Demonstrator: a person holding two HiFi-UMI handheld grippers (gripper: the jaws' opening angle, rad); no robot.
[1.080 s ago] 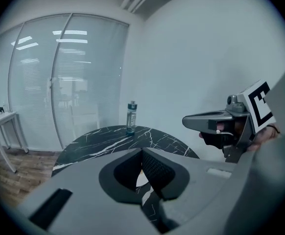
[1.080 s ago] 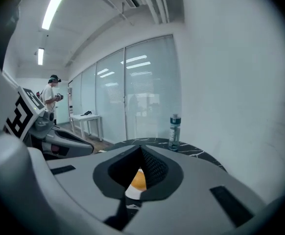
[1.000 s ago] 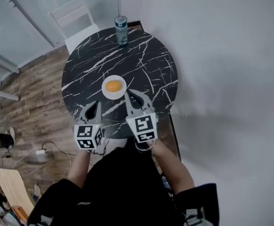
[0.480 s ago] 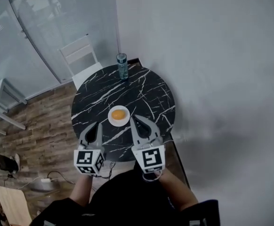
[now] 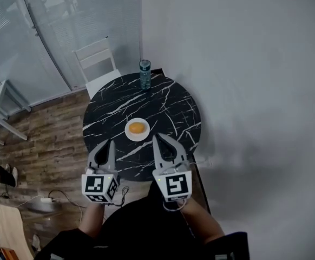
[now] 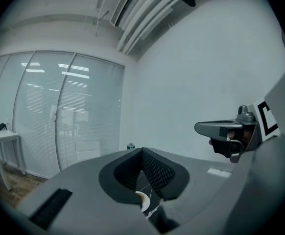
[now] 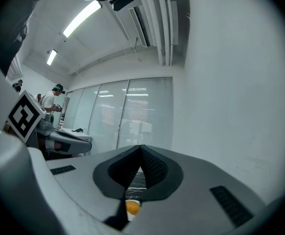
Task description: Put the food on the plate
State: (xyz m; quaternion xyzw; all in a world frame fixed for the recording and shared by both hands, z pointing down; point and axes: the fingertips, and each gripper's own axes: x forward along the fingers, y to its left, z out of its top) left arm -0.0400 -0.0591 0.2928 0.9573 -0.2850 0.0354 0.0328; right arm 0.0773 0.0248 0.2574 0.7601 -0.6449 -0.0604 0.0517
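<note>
Tongs are both clenched on nothing: left gripper (image 5: 109, 145) and right gripper (image 5: 158, 141) hover by the near edge of the round, white-veined black marble table (image 5: 174, 110), tips pointing forward. Ahead and between them, slightly nearer the right, a smooth rounded orange food item (image 5: 137, 127) with no evident long axis already sits on the small white plate (image 5: 128, 133).

The plate (image 5: 128, 133) sits mid-desk (image 5: 174, 112) with the food (image 5: 137, 127) on it. A can (image 5: 145, 73) stands at the far edge (chair (image 5: 95, 58) behind, to the left). Nearer than the plate, the left tool (image 5: 110, 142) and the right tool (image 5: 156, 137) flank it.
</note>
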